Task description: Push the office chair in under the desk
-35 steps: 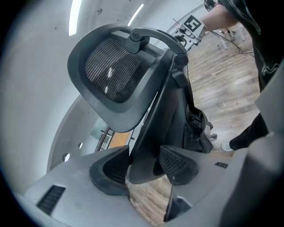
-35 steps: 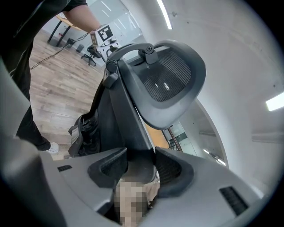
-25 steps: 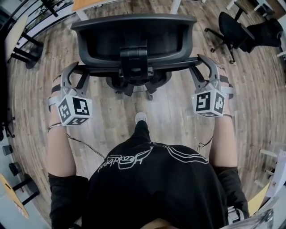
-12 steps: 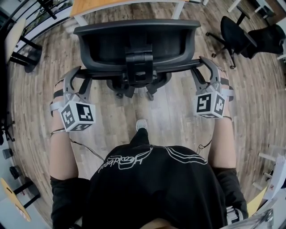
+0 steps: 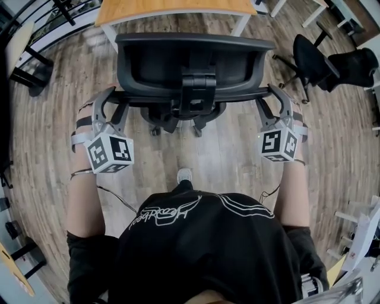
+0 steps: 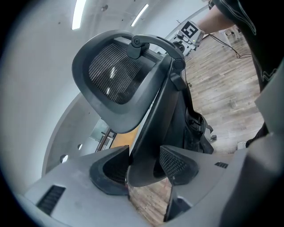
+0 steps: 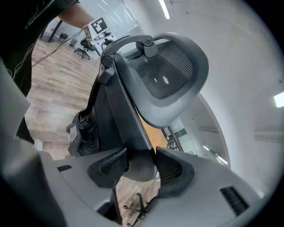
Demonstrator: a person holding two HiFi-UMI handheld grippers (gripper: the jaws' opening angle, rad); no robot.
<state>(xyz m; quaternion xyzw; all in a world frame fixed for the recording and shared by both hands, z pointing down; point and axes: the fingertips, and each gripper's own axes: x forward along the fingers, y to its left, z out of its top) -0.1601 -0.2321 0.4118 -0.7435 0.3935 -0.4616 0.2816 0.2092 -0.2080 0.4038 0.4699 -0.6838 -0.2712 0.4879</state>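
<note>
A black office chair (image 5: 196, 59) stands with its back to me, its mesh headrest (image 6: 115, 80) up high. Just beyond it is the desk (image 5: 172, 9) with an orange-brown top and white legs. My left gripper (image 5: 110, 100) is shut on the left end of the backrest frame, whose edge sits between the pads (image 6: 177, 164). On the right end my right gripper (image 5: 274, 96) is likewise shut, with the frame edge filling the gap between its fingers (image 7: 173, 170). In the right gripper view the headrest (image 7: 171, 77) rises above the jaws.
A second black office chair (image 5: 314, 44) stands at the back right on the wooden floor. A black stand (image 5: 32, 65) is at the far left. My foot (image 5: 184, 174) is behind the chair base. White furniture legs (image 5: 359, 208) sit at the right edge.
The chair and both grippers have moved forward towards the desk. More of the desk top now shows at the top of the head view. Both grips are unchanged.
</note>
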